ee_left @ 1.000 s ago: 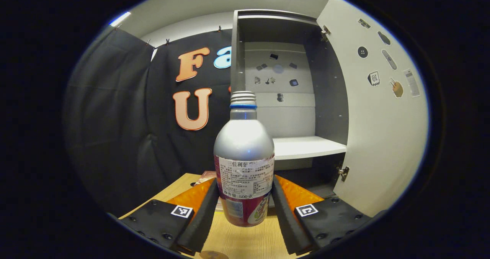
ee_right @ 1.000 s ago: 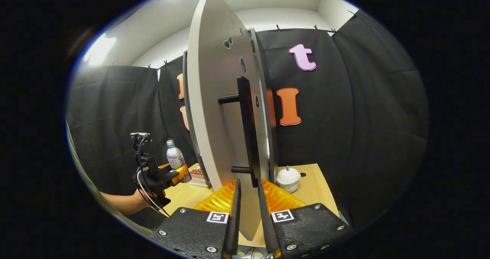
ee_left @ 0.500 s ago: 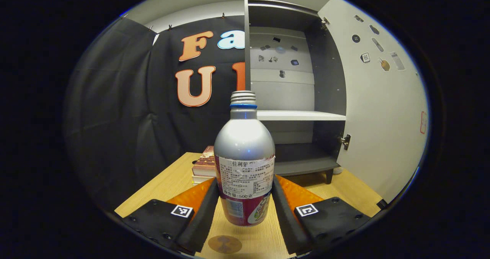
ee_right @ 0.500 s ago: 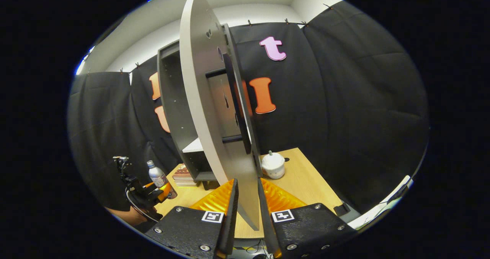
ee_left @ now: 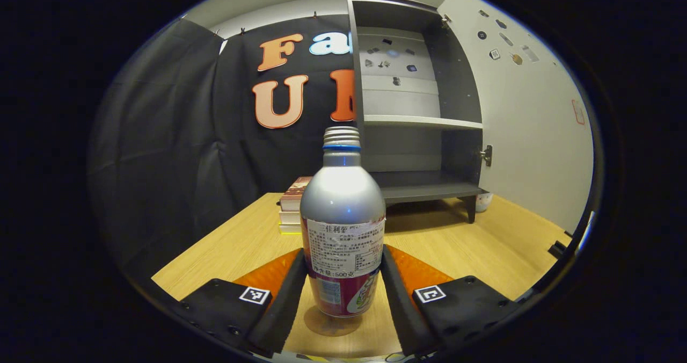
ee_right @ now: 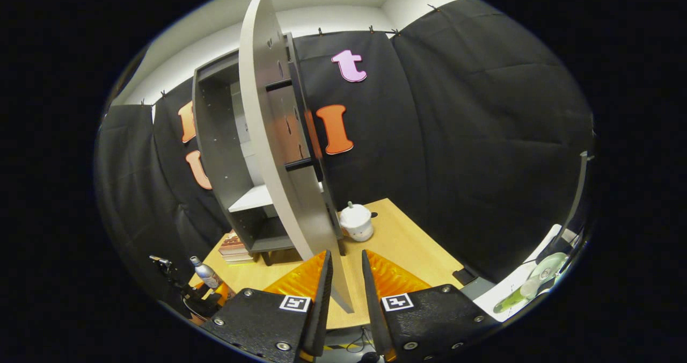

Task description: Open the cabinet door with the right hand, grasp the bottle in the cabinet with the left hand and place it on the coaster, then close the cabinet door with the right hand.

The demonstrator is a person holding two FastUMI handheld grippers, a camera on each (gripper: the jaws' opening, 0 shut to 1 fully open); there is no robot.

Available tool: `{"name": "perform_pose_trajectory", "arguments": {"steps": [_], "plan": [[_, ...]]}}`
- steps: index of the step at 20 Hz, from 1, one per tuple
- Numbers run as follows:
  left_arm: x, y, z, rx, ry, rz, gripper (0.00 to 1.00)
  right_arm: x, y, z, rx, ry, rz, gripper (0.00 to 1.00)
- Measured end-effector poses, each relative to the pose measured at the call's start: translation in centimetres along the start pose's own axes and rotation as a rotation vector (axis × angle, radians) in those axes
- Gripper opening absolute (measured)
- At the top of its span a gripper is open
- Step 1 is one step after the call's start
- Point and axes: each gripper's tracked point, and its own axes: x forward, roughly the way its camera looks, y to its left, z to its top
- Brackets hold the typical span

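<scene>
- In the left gripper view the left gripper (ee_left: 343, 293) has both fingers pressed against the lower sides of the silver bottle (ee_left: 342, 229), which stands upright.
- The bottle's base sits directly over the round brown coaster (ee_left: 328, 325); whether it touches cannot be told.
- The wooden table (ee_left: 472, 250) lies bare between the bottle and the cabinet (ee_left: 413, 116), whose shelves stand open.
- The cabinet door (ee_left: 528, 121) is swung wide at the right of that view, with its lower corner over the table.
- In the right gripper view the right gripper (ee_right: 346, 298) has its fingers a narrow gap apart, with the door's (ee_right: 279, 153) lower edge between them. Whether they press on it cannot be told.
- Compared with a second ago, the cabinet looks farther off in the left gripper view. More table shows, and the coaster now lies under the bottle rather than at the bottom edge.
- In the right gripper view the door handle (ee_right: 300, 137) is now higher and farther away.
- A stack of books (ee_left: 292, 204) lies on the table left of the cabinet.
- A white lidded jar (ee_right: 356, 222) stands by the cabinet's right foot, behind the door.
</scene>
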Motion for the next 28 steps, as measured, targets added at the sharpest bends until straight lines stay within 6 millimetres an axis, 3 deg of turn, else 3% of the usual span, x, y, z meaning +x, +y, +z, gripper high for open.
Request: {"name": "perform_pose_trajectory", "arguments": {"steps": [8, 13, 18, 21, 23, 28], "plan": [[1.1, 1.7, -5.7, -0.031, -0.005, 0.028, 0.83, 1.6, 0.1, -1.4, -0.001, 0.045, -0.012, 0.34], [1.5, 1.3, -7.3, -0.016, -0.001, -0.005, 0.82, 1.4, 0.0, -0.5, 0.007, 0.028, -0.016, 0.34], [1.0, 1.8, -7.7, -0.011, 0.024, -0.020, 0.87, 1.2, 0.6, 1.2, 0.009, -0.006, 0.007, 0.34], [0.2, 2.6, -6.2, 0.002, 0.036, -0.004, 0.95, 1.2, 0.4, 1.4, 0.007, -0.003, -0.002, 0.35], [-0.2, 2.9, -5.1, 0.014, 0.049, 0.000, 0.96, 1.0, 0.3, 2.1, 0.001, -0.011, 0.005, 0.41], [-1.3, 2.5, -2.7, 0.017, 0.093, -0.025, 0.96, 1.3, -0.8, 5.4, 0.010, -0.063, 0.036, 0.43]]}}
